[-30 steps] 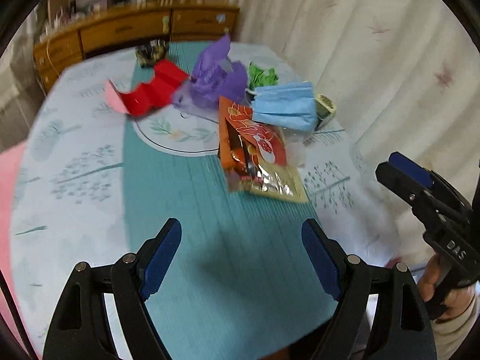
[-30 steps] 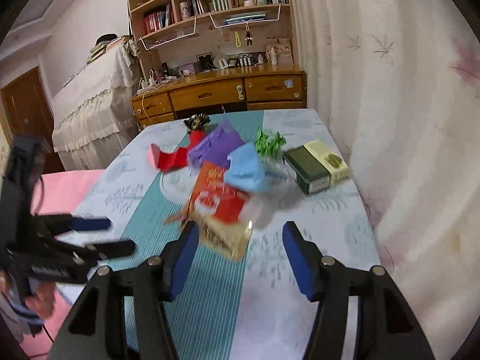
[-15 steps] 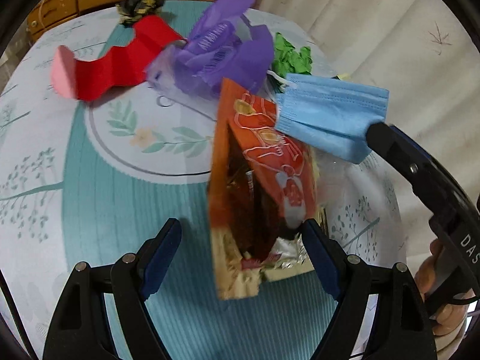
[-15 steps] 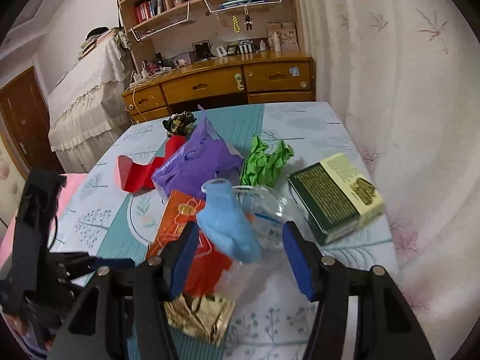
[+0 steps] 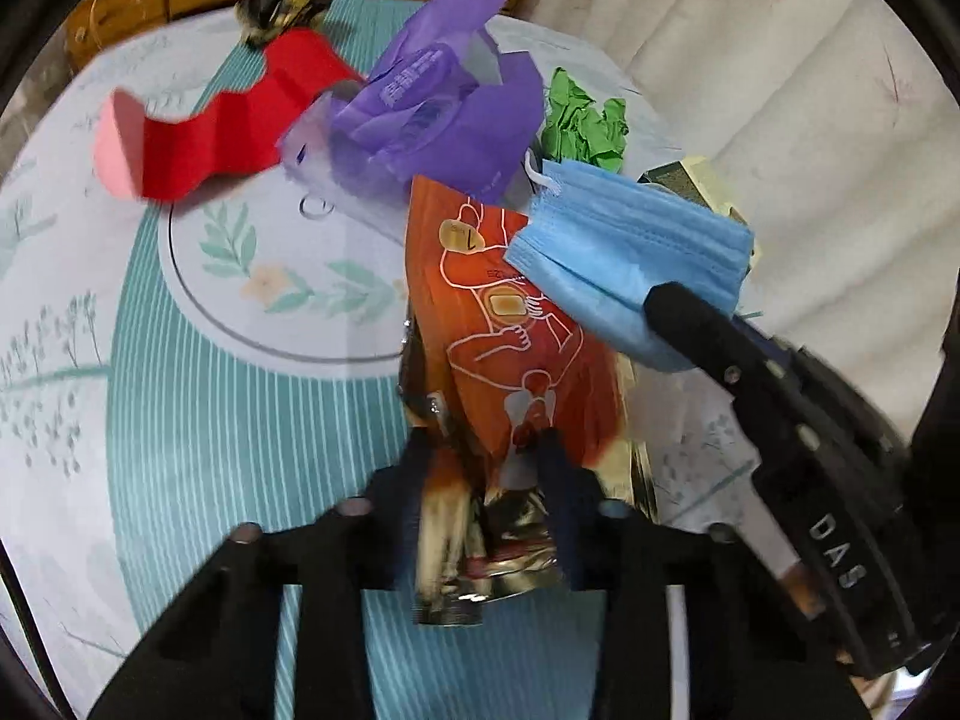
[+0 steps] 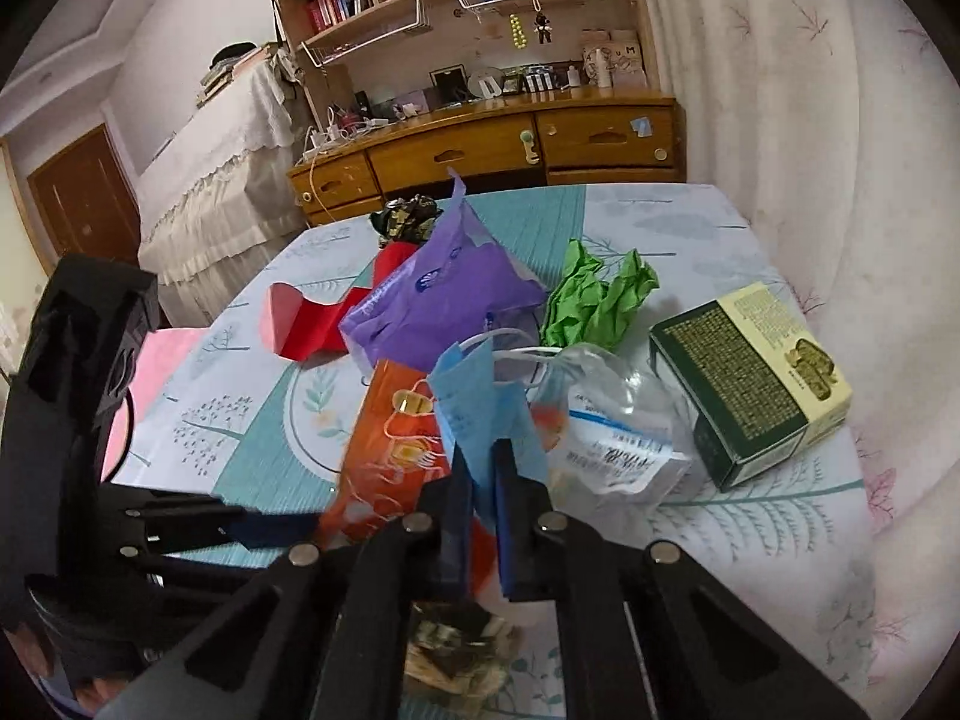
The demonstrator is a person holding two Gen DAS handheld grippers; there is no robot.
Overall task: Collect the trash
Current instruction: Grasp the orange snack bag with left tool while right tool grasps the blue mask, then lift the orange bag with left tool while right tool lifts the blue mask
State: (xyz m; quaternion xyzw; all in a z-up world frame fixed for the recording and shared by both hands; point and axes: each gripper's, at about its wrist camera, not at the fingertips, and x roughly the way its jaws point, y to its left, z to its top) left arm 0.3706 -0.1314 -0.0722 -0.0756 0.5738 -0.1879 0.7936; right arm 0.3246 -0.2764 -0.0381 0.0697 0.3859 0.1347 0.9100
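Note:
An orange snack wrapper (image 5: 510,330) with a gold foil end lies on the teal-striped tablecloth (image 5: 240,420). My left gripper (image 5: 486,468) is closing on its near end, and the foil is crumpled between the pads. A blue face mask (image 5: 630,252) rests across the wrapper's right side. My right gripper (image 6: 483,474) is shut on the mask's (image 6: 480,408) lower edge, which stands up between the fingers. From the left wrist view, one black finger of the right gripper (image 5: 672,306) shows against the mask.
Behind lie a purple plastic bag (image 5: 438,114), folded red paper (image 5: 228,132), crumpled green paper (image 6: 600,300), a dark crumpled wrapper (image 6: 408,216), a clear labelled bag (image 6: 606,420) and a green-and-yellow box (image 6: 750,384). A curtain (image 6: 840,120) hangs at right; a wooden sideboard (image 6: 480,150) stands beyond.
Both grippers moved forward and down to the pile. The left went from wide open to pinched on the orange wrapper, and the right closed on the blue mask.

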